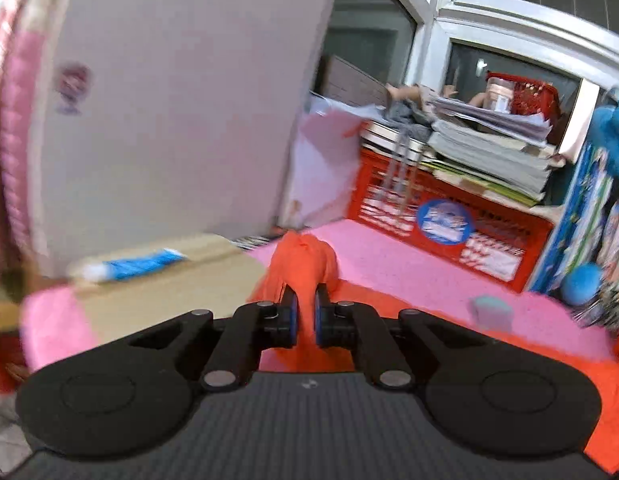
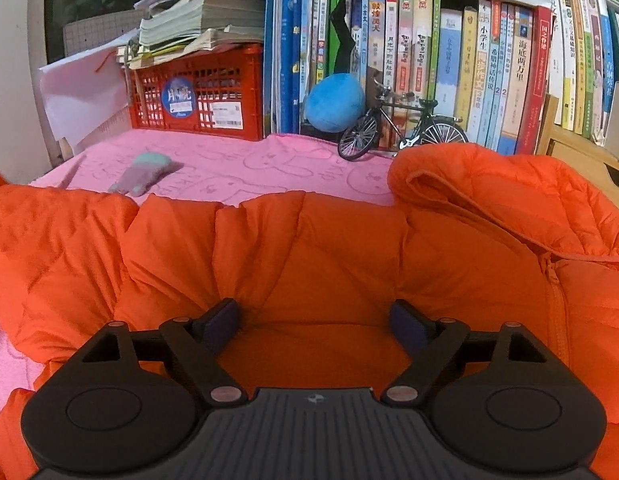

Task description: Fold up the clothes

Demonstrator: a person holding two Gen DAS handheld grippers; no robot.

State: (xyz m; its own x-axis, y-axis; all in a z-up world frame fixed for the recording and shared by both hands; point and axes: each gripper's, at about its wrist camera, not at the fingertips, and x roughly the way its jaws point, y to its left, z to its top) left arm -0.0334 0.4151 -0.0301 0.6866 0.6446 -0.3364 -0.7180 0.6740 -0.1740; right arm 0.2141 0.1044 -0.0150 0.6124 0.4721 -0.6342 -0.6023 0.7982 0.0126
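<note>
- Orange puffer jacket [image 2: 309, 248] lies spread across the pink blanket [image 2: 237, 160] that covers the work surface; its hood [image 2: 469, 184] is bunched at the right, zip [image 2: 557, 304] running down the right side
- Left gripper [image 1: 305, 304]: jaws closed tight on a raised fold of the jacket [image 1: 305, 264]; orange fabric is pinched between the blue pads [image 1: 319, 312] and stands up in a peak above them
- Left wrist view is blurred; a pale panel [image 1: 169, 100] fills the upper left, a blue-and-white tube [image 1: 129, 266] lies on a tan surface below it
- Right gripper [image 2: 315, 320]: jaws spread wide, fingertips [image 2: 225, 316] resting against the quilted fabric, one to each side of a shallow hollow in the jacket; pads do not press on any fold, nothing gripped
- Behind the jacket on the blanket: a small grey-green soft toy [image 2: 143, 174], well apart from the jacket's far edge
- At the back edge: red plastic crate [image 2: 197, 92] with a stack of papers and books [image 2: 201, 20] on top, a blue plush ball [image 2: 335, 102], a model bicycle [image 2: 401, 128] just beside the hood, a row of upright books [image 2: 469, 72] behind
</note>
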